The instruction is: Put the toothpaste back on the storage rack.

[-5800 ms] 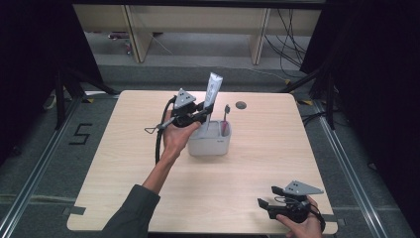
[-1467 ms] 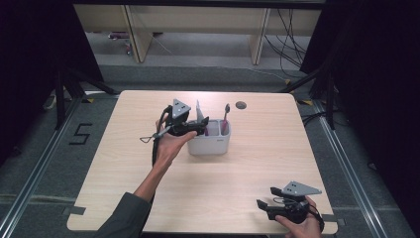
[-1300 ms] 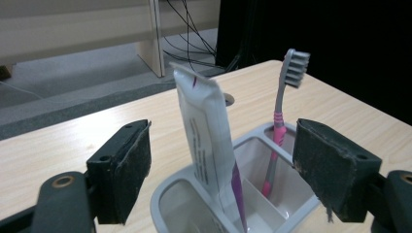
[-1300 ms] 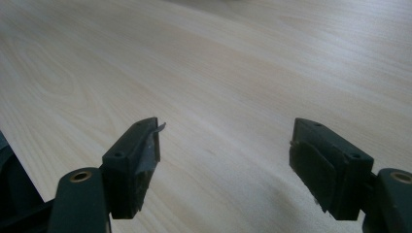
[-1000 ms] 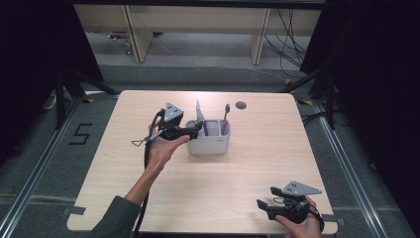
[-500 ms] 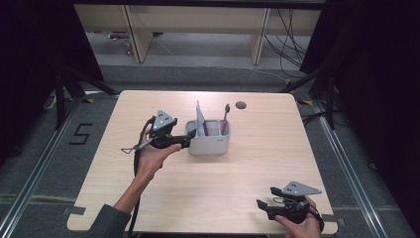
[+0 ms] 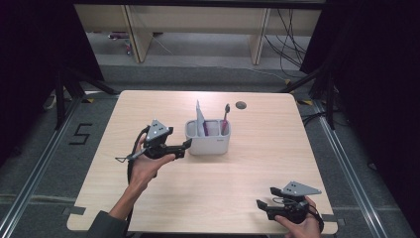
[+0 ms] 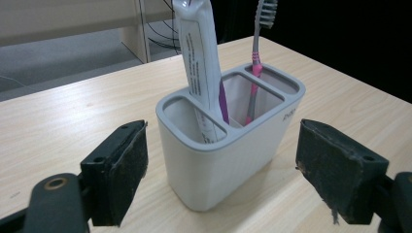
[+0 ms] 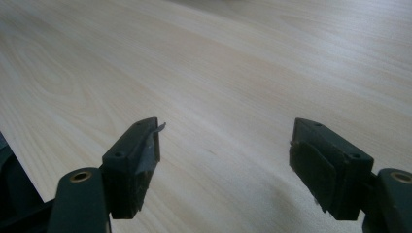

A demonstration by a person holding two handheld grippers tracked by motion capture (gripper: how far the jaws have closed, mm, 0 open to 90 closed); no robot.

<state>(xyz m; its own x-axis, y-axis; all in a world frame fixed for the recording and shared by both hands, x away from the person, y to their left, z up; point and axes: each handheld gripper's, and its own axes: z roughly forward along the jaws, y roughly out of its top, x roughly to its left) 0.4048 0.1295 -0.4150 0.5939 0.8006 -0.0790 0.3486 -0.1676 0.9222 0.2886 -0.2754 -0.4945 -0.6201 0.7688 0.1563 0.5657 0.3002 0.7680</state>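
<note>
Centre of the high view: grey holder (image 7: 208,139) with 3 compartments standing on the wooden table (image 7: 277,148). In the left gripper view a white toothpaste tube (image 8: 199,63) stands upright in the middle compartment, leaning slightly toward the upper left; a pink-handled toothbrush (image 8: 256,58) stands in the compartment at the upper right, bristles up. The compartment nearest the camera looks empty.

Left gripper (image 7: 184,146) — jaws spread wide, nothing between the pads, tips just beside the holder's left end wall in the high view. Its own camera frames the holder square between the 2 jaws, long axis running away toward the upper right.

Right gripper (image 7: 263,206) — lower right of the high view, well apart from the holder, jaws spread over bare table.

Judgement: the left hand is far nearer; any next grasp on the holder or its contents falls to it.
</note>
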